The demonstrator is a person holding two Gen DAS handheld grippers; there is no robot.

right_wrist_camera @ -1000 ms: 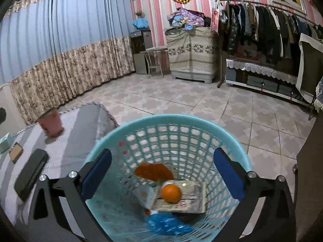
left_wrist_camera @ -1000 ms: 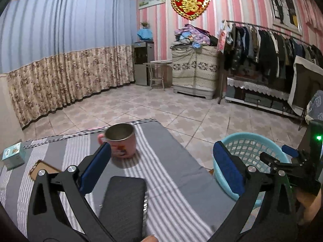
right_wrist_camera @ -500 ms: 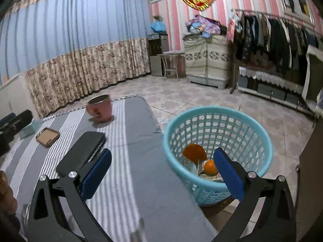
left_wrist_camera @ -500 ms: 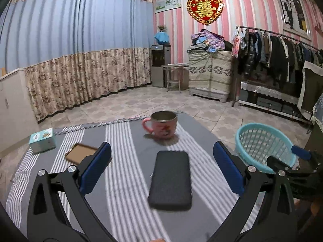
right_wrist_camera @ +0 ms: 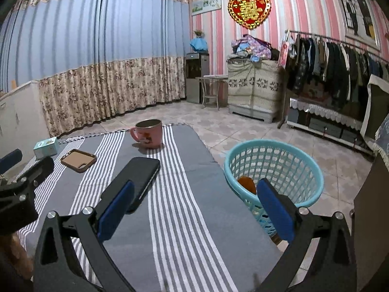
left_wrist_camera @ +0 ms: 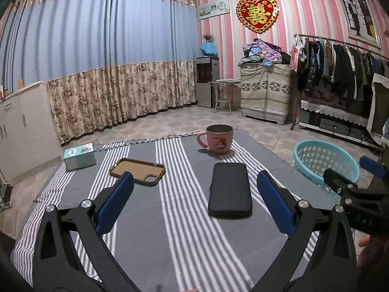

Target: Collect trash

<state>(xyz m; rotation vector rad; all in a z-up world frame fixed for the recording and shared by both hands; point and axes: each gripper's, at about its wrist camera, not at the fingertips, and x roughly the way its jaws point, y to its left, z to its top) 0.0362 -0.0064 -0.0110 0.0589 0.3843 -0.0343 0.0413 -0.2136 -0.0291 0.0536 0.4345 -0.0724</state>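
A turquoise trash basket (right_wrist_camera: 279,168) stands on the floor at the table's right edge, with an orange piece of trash (right_wrist_camera: 246,183) inside; it also shows in the left wrist view (left_wrist_camera: 323,160). My left gripper (left_wrist_camera: 194,203) is open and empty above the striped tablecloth (left_wrist_camera: 150,233), near a black phone (left_wrist_camera: 229,189). My right gripper (right_wrist_camera: 194,205) is open and empty over the table's right side, left of the basket. The right gripper also shows in the left wrist view (left_wrist_camera: 352,177).
On the table are a pink mug (left_wrist_camera: 218,141), a brown phone case (left_wrist_camera: 137,171) and a small teal box (left_wrist_camera: 79,155). A clothes rack (left_wrist_camera: 340,73) and a covered cabinet (left_wrist_camera: 265,92) stand at the far wall across a tiled floor.
Both grippers pulled back and up from the basket toward the near side of the table. The right gripper left its spot above the basket. Both stayed open and empty.
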